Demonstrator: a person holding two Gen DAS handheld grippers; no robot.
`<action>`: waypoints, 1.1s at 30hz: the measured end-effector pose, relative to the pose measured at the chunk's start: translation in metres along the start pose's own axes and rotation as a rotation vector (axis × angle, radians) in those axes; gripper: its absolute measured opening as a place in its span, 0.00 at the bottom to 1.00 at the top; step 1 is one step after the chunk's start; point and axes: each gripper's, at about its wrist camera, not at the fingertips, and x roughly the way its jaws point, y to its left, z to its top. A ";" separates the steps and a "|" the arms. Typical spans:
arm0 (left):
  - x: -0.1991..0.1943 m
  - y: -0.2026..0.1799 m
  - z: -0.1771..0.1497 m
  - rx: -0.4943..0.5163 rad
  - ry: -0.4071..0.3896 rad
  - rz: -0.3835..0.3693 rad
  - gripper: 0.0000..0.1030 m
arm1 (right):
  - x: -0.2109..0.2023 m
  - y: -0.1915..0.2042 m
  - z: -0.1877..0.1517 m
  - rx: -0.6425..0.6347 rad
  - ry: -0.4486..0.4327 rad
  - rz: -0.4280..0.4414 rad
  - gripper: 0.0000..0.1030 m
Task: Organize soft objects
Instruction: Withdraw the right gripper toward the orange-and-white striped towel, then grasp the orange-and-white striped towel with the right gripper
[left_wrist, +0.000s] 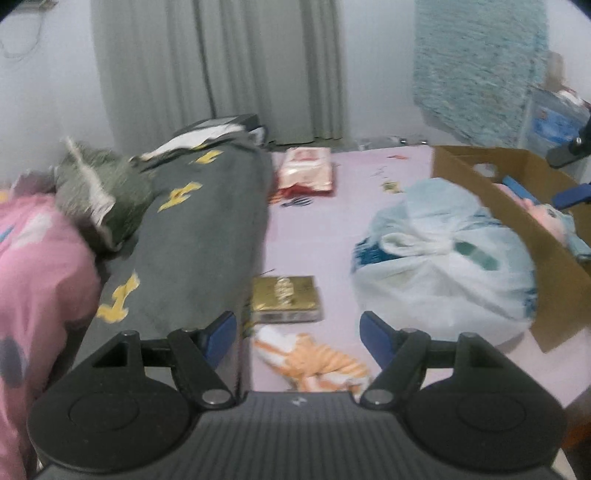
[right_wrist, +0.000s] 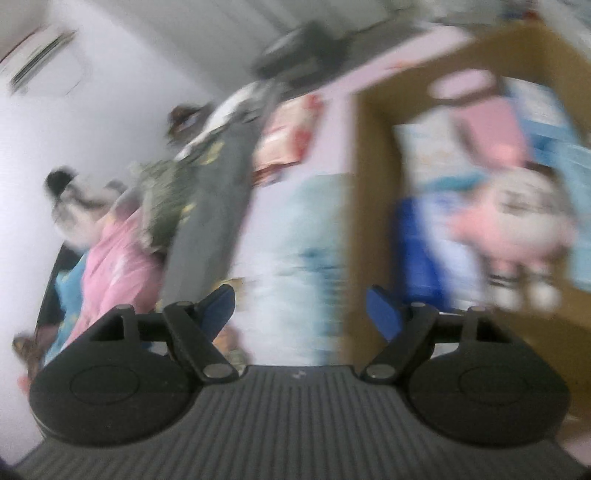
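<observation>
Two empty grippers hover over a cluttered bed, a half-filled cardboard box at its right side.

Both the left gripper (left_wrist: 298, 334) and the right gripper (right_wrist: 300, 308) have their blue fingers spread wide, gripping nothing. An orange striped soft toy (left_wrist: 314, 360) lies on the pink sheet (left_wrist: 306, 243) just ahead of the left gripper, probably the next pickup since it sits loose beside a gold packet (left_wrist: 285, 298). The cardboard box (left_wrist: 532, 236) already holds a pink plush doll (right_wrist: 517, 221) and blue items, so it seems to serve as the collecting bin. A tied plastic bag (left_wrist: 443, 266) leans against its wall. The right view is heavily blurred.
</observation>
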 end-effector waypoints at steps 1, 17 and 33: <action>0.003 0.005 0.000 -0.015 0.004 0.001 0.72 | 0.013 0.015 0.002 -0.021 0.022 0.023 0.77; 0.032 0.010 -0.047 -0.170 0.124 -0.156 0.52 | 0.230 0.133 -0.047 -0.151 0.420 0.112 0.75; 0.047 0.034 -0.043 -0.350 0.148 -0.281 0.46 | 0.276 0.144 -0.067 -0.196 0.396 0.046 0.33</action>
